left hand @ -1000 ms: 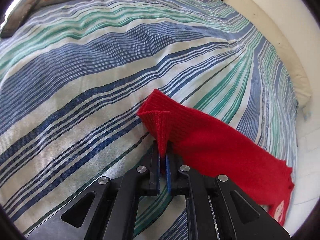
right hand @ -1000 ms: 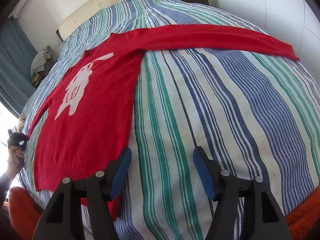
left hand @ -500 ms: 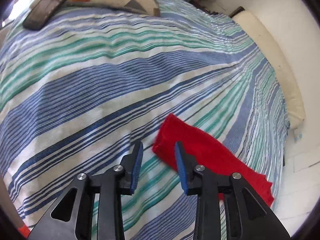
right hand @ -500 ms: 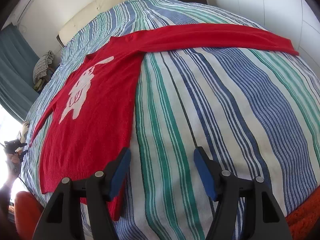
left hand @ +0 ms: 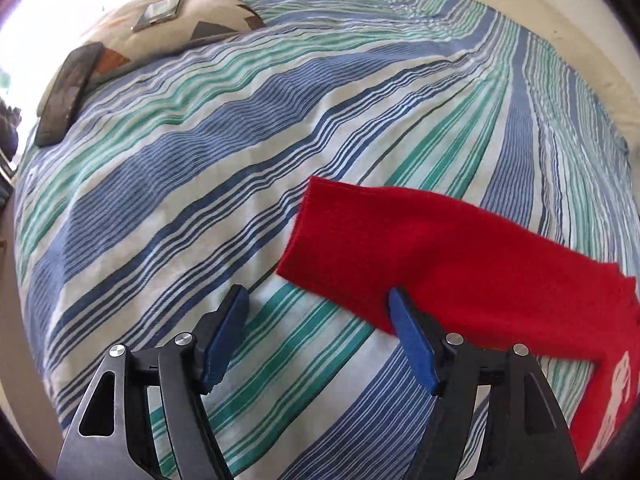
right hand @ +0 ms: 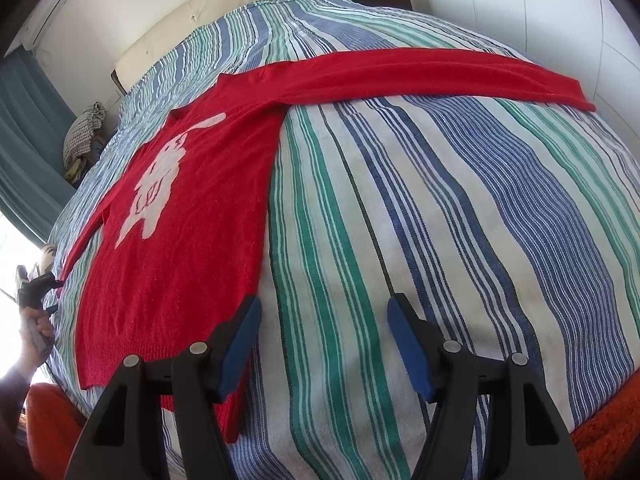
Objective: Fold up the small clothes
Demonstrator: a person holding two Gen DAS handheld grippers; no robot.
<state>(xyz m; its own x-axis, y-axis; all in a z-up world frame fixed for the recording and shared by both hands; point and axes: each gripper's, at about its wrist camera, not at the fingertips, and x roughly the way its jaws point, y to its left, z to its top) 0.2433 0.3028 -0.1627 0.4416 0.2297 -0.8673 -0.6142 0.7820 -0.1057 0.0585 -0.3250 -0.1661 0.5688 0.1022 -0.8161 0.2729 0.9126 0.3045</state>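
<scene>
A red sweater [right hand: 192,224] with a white rabbit figure lies flat on the striped bed, both sleeves spread out. In the left wrist view its sleeve [left hand: 432,256] lies flat, cuff end toward the middle of the bed. My left gripper [left hand: 318,340] is open and empty, hovering just in front of that cuff; its right finger overlaps the sleeve's near edge. My right gripper [right hand: 324,344] is open and empty above the bedspread, beside the sweater's hem corner. The other sleeve [right hand: 440,72] stretches to the far right.
The blue, green and white striped bedspread [right hand: 440,220] covers the whole bed. A patterned pillow [left hand: 168,28] and a dark flat object [left hand: 68,92] lie at the far left. A cream headboard [right hand: 224,16] runs along the wall. The left gripper is visible in hand at the right view's left edge [right hand: 32,292].
My left gripper was shut on the sleeve cuff, then let it go and opened wide. The cuff now lies flat. The left gripper has pulled back. The right gripper has barely moved.
</scene>
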